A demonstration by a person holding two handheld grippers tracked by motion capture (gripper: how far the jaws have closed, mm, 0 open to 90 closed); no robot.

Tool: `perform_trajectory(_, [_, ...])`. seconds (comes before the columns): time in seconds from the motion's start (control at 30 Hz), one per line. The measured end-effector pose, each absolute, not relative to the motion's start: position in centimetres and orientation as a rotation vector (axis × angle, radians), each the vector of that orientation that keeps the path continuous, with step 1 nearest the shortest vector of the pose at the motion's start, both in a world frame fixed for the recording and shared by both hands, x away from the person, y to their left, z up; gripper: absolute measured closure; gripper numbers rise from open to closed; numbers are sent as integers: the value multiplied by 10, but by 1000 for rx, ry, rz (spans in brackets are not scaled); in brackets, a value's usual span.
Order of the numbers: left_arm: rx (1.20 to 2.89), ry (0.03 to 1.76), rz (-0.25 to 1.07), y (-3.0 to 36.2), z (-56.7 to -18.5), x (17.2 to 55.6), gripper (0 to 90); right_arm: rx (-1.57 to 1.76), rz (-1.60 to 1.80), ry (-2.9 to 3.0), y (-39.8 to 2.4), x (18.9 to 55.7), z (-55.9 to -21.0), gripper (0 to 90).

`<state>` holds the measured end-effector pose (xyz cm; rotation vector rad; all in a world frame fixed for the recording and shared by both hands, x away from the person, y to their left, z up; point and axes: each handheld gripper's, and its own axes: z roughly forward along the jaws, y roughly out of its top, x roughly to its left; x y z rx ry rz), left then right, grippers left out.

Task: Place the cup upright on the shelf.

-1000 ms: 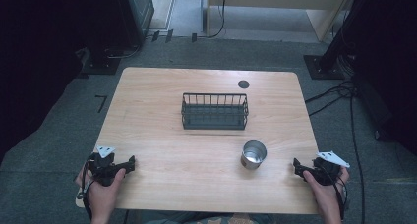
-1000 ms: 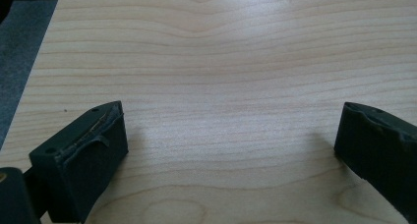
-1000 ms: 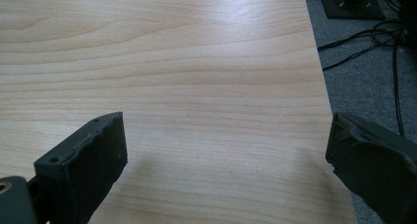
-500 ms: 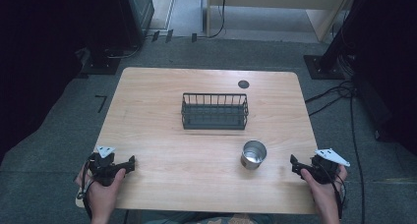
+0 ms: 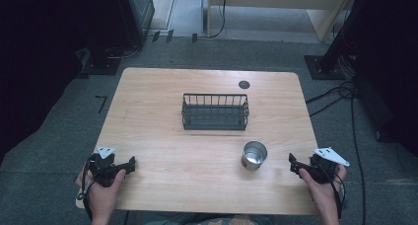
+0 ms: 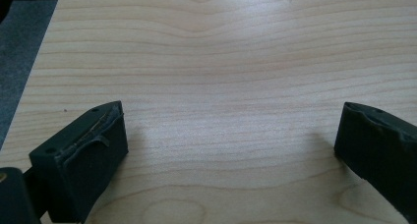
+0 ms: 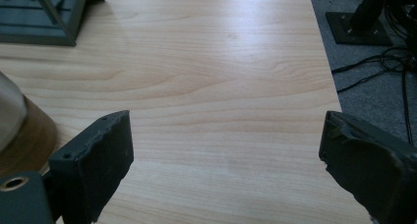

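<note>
The high view looks forward and down from above the person's side, far enough off to take in the whole tabletop [image 5: 162, 151], the floor around it, the basket [image 5: 215, 111] at the middle and the cup [image 5: 254, 155] nearer the person. The left gripper view sits low and close over the wood at the near left corner, looking across the board with the table's left edge at its left. The right gripper view, also low and close, looks from the near right corner toward the far side; it shares with the high view the cup [image 7: 10, 116], the basket's corner [image 7: 42, 17] and the right edge.
</note>
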<state>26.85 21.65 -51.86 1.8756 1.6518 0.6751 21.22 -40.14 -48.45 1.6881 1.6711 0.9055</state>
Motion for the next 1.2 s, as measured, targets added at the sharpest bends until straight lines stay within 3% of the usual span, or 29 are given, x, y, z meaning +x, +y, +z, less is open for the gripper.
perform_trajectory(1.07, [1875, 1652, 675, 216, -519, 268, 0, 1555, 1084, 1760, -348, 218, -443, 59])
perform_trajectory(1.2, [1876, 1652, 674, 216, -519, 268, 0, 1535, 1102, 1782, -337, 221, -440, 18])
